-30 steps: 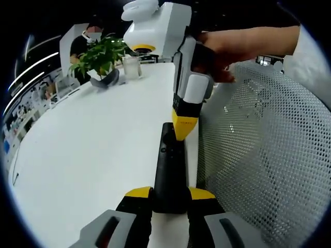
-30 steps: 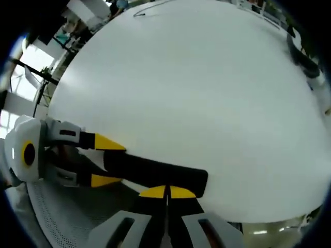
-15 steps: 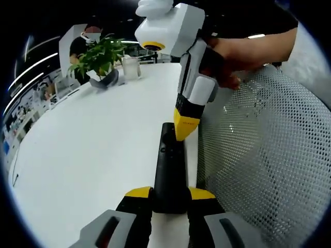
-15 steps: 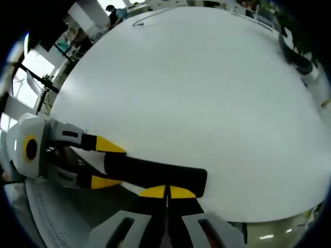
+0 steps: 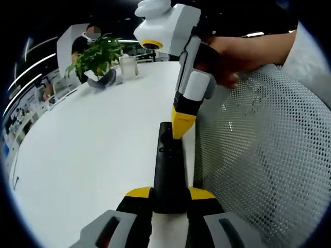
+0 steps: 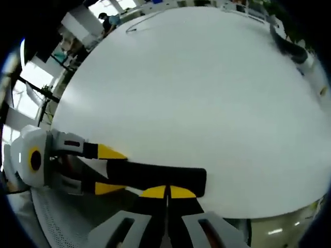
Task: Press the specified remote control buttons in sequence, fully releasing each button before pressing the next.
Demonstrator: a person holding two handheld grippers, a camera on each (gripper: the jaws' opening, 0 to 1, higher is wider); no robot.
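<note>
A long black remote control (image 5: 168,166) lies out over the white table (image 5: 93,139), and my left gripper (image 5: 169,195) is shut on its near end. In the left gripper view my right gripper (image 5: 181,129) comes down from above, shut, its yellow tips touching the remote's far end by the small buttons. In the right gripper view my right gripper (image 6: 167,192) has its yellow tips together at the remote (image 6: 160,177). The left gripper (image 6: 108,169) holds the remote's other end from the left there.
A potted green plant (image 5: 98,57) and a clear glass (image 5: 128,67) stand at the table's far end. A white mesh chair back (image 5: 258,155) sits close on the right. A hand (image 5: 232,51) grips the right gripper. A thin cable (image 6: 150,15) lies on the far table.
The right gripper's tips have shifted slightly left and down onto the remote's far end. The left gripper keeps its hold; the remote stays put.
</note>
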